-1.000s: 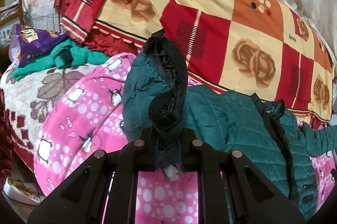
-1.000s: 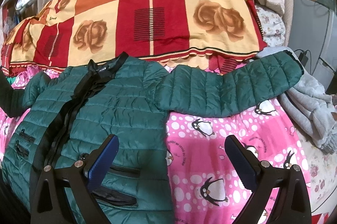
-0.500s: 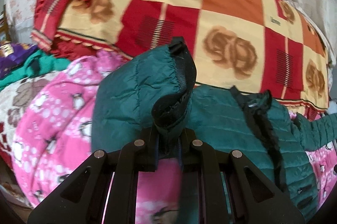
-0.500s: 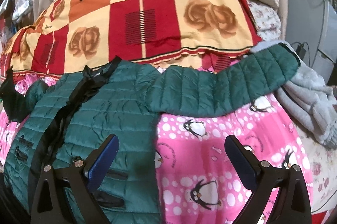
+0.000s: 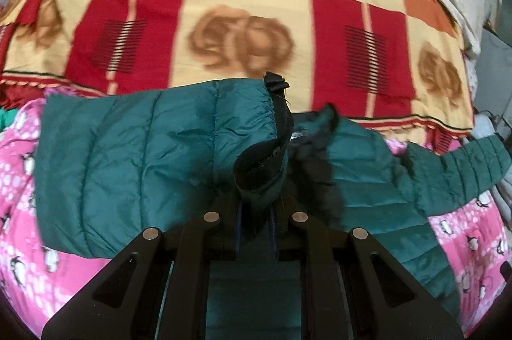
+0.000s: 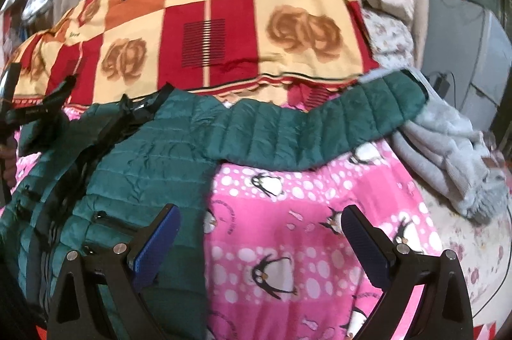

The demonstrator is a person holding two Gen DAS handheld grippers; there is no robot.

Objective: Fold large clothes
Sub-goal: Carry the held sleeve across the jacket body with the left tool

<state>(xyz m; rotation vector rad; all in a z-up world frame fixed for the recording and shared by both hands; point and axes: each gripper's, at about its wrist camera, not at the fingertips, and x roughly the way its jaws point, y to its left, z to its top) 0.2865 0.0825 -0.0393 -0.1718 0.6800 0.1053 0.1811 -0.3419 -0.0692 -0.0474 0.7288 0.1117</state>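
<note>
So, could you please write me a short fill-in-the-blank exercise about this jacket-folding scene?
1. The left gripper is shut on the jacket's ____.
2. The right gripper has its jaws ____.
3. The green jacket lies on a pink blanket printed with ____.
4. The other sleeve reaches towards a ____ garment.

Answers: sleeve; open; penguins; grey

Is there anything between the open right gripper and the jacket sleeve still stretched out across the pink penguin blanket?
Nothing visible. Only bare pink penguin blanket lies between the right gripper and the outstretched sleeve; the grey garment sits off beside the cuff.
</note>
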